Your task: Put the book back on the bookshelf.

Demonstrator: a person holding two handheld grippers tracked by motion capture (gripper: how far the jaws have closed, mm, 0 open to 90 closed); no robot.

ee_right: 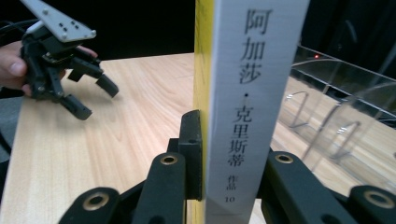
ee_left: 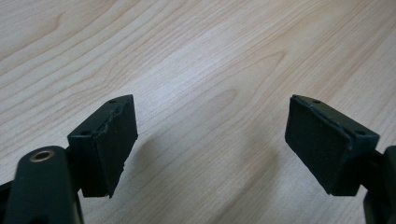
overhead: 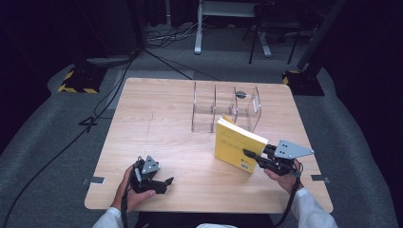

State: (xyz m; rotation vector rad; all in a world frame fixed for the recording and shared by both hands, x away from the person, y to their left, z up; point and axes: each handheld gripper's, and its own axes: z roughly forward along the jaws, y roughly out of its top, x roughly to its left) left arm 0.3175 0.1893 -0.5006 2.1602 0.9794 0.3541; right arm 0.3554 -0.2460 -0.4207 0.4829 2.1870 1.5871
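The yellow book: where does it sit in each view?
High view: the yellow book stands right of centre, gripped by the right gripper, before the clear rack.
Left gripper view: bare wooden table.
Right gripper view: its white spine fills the centre.
Shared landmark: the table.

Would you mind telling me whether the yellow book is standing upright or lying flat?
Upright: the yellow book stands on its lower edge on the table, clamped at the spine by the right gripper.
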